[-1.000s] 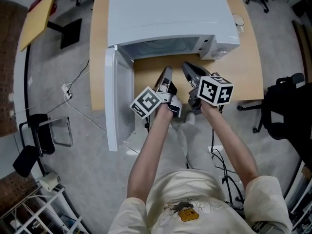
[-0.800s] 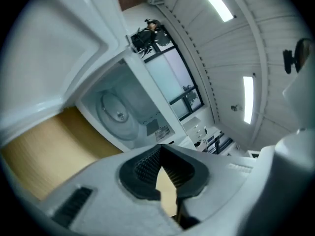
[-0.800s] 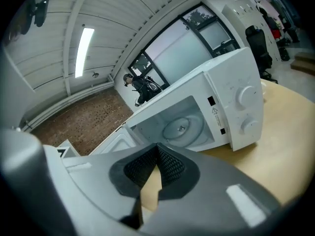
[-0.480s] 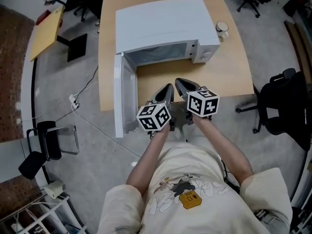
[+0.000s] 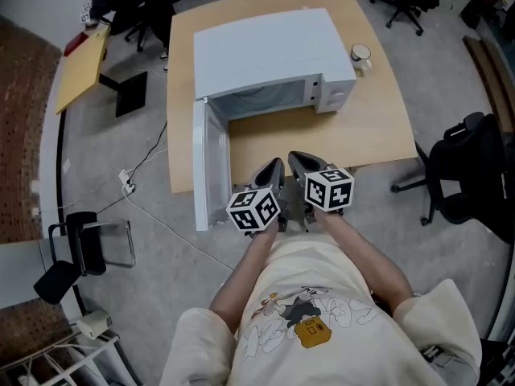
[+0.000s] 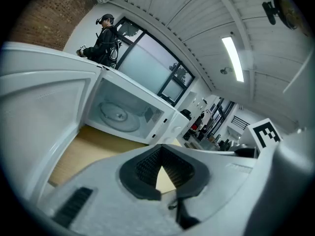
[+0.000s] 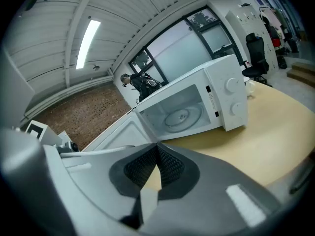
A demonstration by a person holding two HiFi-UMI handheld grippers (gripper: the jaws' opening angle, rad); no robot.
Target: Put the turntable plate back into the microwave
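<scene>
Since glass turntable plate (image 7: 183, 116) lies flat inside open microwave (image 5: 265, 51) at far side, I judge it heavy, stiff, slick, breakable; take by rim only. My left gripper (image 5: 272, 169), right gripper (image 5: 302, 161): jaws pressed together, empty, at near table (image 5: 366, 127) edge.

One microwave (image 5: 265, 51), one plate (image 7: 174, 118), one mug (image 5: 360, 53)

No legible text, brand or number found. Only coded black-and-white square markers, on the left cube (image 5: 254, 209) and right cube (image 5: 329, 189).
</scene>
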